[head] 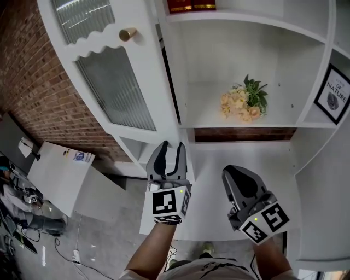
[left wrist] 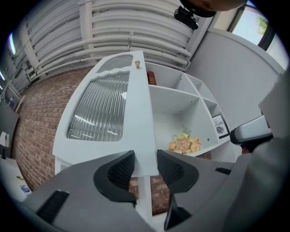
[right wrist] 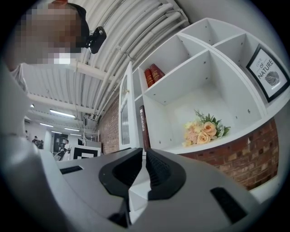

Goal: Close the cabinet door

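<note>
The white cabinet door (head: pixel 117 82) with ribbed glass and a brass knob (head: pixel 127 34) stands swung out to the left of the open shelves (head: pixel 240 117). My left gripper (head: pixel 168 144) is open just below the door's lower corner. In the left gripper view its jaws (left wrist: pixel 145 156) frame the door's (left wrist: pixel 104 118) free edge with a gap on each side; I cannot tell if they touch it. My right gripper (head: pixel 231 171) is shut and empty over the white ledge (head: pixel 273 158), right of the left one. In its own view the right gripper (right wrist: pixel 144 152) points at the shelf unit and the door's edge (right wrist: pixel 124 113).
A bunch of pale flowers (head: pixel 246 101) lies on the middle shelf. Red books (head: pixel 191 5) stand on the shelf above, a framed print (head: pixel 333 93) in the right compartment. A brick wall (head: pixel 27 82) and a white box (head: pixel 60 175) are at the left.
</note>
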Available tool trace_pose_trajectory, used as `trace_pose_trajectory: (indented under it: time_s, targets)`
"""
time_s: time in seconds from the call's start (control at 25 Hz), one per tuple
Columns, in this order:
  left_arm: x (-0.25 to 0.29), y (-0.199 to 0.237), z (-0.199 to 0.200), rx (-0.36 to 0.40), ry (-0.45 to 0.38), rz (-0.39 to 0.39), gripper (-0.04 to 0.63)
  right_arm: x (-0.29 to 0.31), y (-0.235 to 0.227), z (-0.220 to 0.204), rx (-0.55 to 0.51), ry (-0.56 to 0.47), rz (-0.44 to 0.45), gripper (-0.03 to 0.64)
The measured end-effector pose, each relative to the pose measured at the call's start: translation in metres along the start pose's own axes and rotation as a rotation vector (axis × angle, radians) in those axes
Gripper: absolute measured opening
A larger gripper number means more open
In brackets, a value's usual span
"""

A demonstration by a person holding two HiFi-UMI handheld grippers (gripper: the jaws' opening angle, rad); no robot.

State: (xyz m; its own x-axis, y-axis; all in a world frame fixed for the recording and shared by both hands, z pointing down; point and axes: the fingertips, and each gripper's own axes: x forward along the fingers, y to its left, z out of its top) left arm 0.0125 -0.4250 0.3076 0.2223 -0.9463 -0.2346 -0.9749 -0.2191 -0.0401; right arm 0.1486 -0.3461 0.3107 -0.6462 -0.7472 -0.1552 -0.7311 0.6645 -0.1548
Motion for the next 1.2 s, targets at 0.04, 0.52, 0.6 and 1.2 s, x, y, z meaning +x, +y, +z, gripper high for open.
trace_pose_trajectory:
  time_s: [0.04, 0.52, 0.6, 1.2]
  targets:
    - [0.004, 0.0, -0.001, 0.0, 0.004, -0.004, 0.173, 0.003, -0.001, -0.001, 0.002, 0.0, 0.004, 0.02]
    - [0.042, 0.005, -0.012, -0.009, 0.016, -0.011, 0.138, 0.02, -0.017, -0.008, 0.016, 0.005, 0.021, 0.021]
    - [0.047, 0.009, -0.013, -0.008, 0.017, -0.004, 0.108, 0.022, -0.02, -0.01, 0.02, 0.006, 0.02, 0.02]
    - [0.058, 0.014, -0.015, 0.003, 0.012, 0.0, 0.067, 0.03, -0.028, -0.013, 0.037, 0.012, 0.016, 0.021]
